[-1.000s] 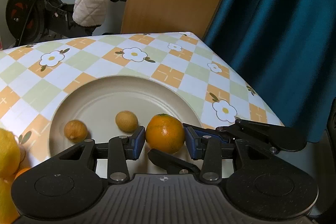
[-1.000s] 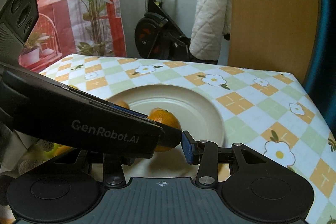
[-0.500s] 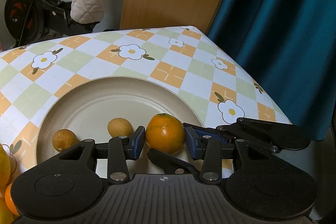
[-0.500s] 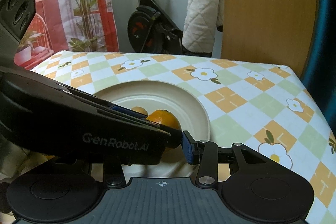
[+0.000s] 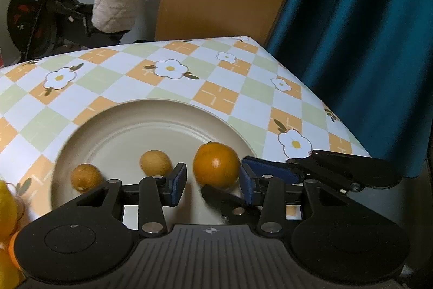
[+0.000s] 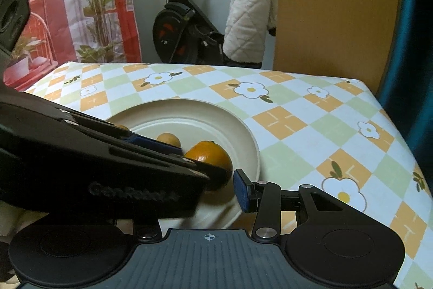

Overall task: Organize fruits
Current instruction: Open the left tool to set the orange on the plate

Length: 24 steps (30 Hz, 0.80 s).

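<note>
An orange (image 5: 216, 165) lies on the cream plate (image 5: 151, 123), just ahead of my left gripper (image 5: 212, 184), whose jaws stand open with a gap on each side of the fruit. Two small brownish-yellow fruits (image 5: 155, 163) (image 5: 86, 177) lie on the plate to its left. In the right wrist view the orange (image 6: 209, 156) and one small fruit (image 6: 168, 139) show on the plate (image 6: 243, 137). My right gripper (image 6: 216, 190) is open and empty; the left gripper's body hides its left finger.
Yellow and orange fruits (image 5: 6, 213) sit at the left edge of the left wrist view. The checked tablecloth (image 6: 311, 126) ends at the right by a teal curtain (image 5: 365, 31). A wooden board, a white quilted jacket and an exercise bike (image 6: 184, 26) stand behind the table.
My left gripper's jaws have opened and let go of the orange, which now rests on the plate. The left gripper has drawn back a little. The right gripper has stayed open.
</note>
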Each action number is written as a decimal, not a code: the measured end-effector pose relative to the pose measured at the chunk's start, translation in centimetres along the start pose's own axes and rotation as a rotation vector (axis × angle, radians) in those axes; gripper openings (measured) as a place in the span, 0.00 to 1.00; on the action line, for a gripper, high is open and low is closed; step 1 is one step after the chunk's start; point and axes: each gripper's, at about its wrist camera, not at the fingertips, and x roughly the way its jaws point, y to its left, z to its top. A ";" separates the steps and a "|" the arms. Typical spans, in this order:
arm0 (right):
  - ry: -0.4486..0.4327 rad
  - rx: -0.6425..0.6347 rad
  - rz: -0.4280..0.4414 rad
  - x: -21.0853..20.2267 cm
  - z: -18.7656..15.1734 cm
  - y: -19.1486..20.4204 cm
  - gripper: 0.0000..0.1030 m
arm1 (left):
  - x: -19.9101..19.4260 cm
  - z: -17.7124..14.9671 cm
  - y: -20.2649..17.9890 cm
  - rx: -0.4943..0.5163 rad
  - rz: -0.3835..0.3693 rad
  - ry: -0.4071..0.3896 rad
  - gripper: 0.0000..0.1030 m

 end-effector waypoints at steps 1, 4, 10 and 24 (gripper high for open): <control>0.002 0.000 0.000 -0.1 0.0 0.0 0.40 | -0.2 0.0 0.2 -0.006 -0.002 -0.002 0.45; 0.004 -0.011 -0.008 -0.4 0.2 0.2 0.42 | -0.8 -0.1 0.7 -0.026 0.001 -0.009 0.45; -0.001 -0.018 -0.032 -1.5 0.6 0.6 0.49 | -3.1 -0.1 1.7 -0.039 0.002 -0.047 0.45; -0.054 0.005 0.021 -5.2 0.6 4.5 0.50 | -9.9 -2.3 3.3 -0.009 0.041 -0.126 0.46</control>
